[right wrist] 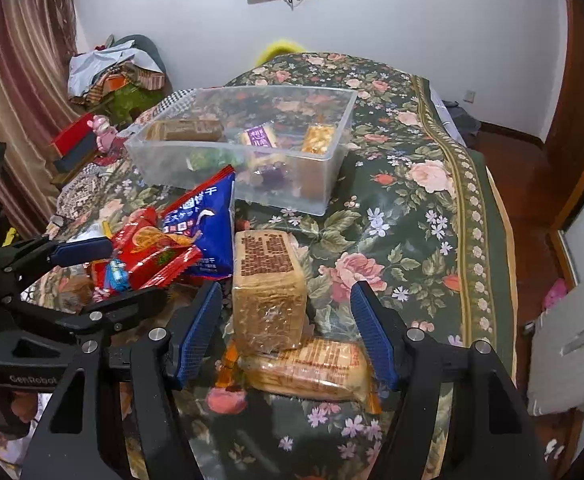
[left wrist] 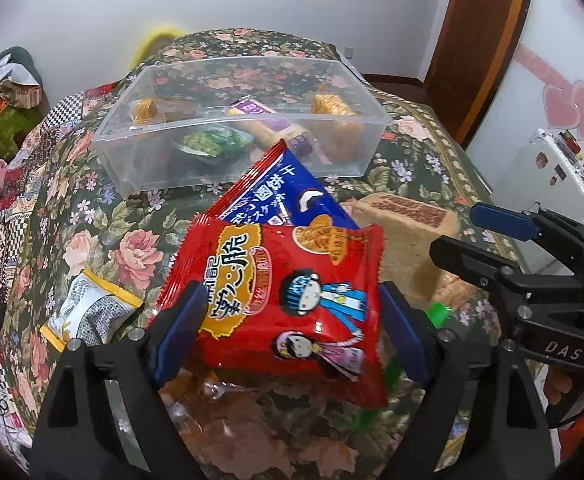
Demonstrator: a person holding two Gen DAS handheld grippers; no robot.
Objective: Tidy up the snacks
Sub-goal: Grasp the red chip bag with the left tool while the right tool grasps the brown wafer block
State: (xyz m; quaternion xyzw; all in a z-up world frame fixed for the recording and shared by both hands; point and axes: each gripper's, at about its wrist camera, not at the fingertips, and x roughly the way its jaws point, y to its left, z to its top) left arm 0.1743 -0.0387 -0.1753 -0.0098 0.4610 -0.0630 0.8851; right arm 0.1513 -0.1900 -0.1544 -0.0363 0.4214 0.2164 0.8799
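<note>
Four-odd snacks already in clear bin (left wrist: pixel 228 148) beyond fingers. Left gripper (left wrist: pixel 288 320) open around red packet (left wrist: pixel 292 300), not clamped. Right gripper (right wrist: pixel 288 336) open, straddling brown block (right wrist: pixel 268 284). Several packets remain loose on bed.

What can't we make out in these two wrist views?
- Left wrist view: what lies under the red snack packet is blurred; the left tongs cover its edges.
- Left wrist view: the green item beside the tan cake block is mostly hidden by a finger.
- Right wrist view: the green packet in the clear box is blurred by the wall.
- Right wrist view: whether the right tongs touch the wrapped cake.
</note>
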